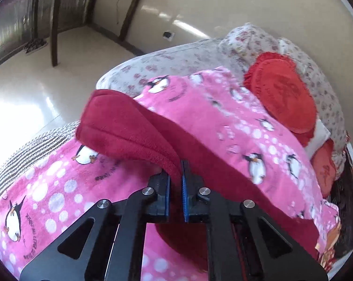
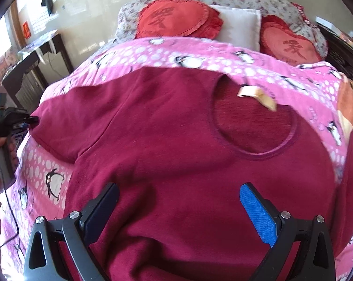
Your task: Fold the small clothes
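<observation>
Left tongs point(image 1: 176, 178) were pinching the maroon sweater's point(image 2: 176, 152) sleeve point(image 1: 129, 128); right tongs point(image 2: 180, 201) hung wide above it on the bed point(image 2: 223, 53).

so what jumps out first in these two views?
The dark red sweatshirt spread flat over the pink penguin blanket fills the middle of the bed. The left claw is shut on its sleeve at the bed's left edge. Two red heart cushions sit at the head.

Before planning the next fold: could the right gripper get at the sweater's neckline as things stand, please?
Probably yes: the right gripper hangs open over the maroon sweater, and the neckline lies flat just ahead with nothing across it.
</observation>
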